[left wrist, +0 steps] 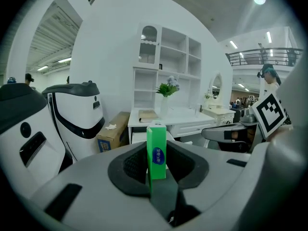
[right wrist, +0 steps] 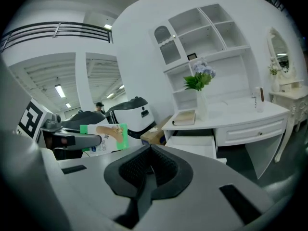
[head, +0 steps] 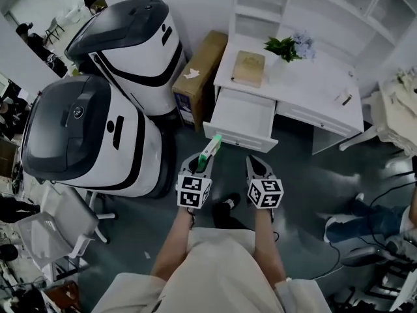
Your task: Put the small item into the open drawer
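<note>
my left gripper (head: 204, 162) is closed partway on the small box (head: 211, 149), a narrow green-and-white carton that stands upright between the pads. the pads press on its two broad faces, down at its lower end, and most of its length sticks out past the jaws. it hangs in the air just short of the front of the open drawer (head: 242, 119), not yet over it. i judge it light and hollow: thin card that would dent under a harder squeeze, and glossy enough to pivot in the pads. with the hold so low, the free end could swing, so a grip nearer the middle would be steadier. my right gripper (head: 259, 169), just beside, has its jaws together with nothing between them.
</note>
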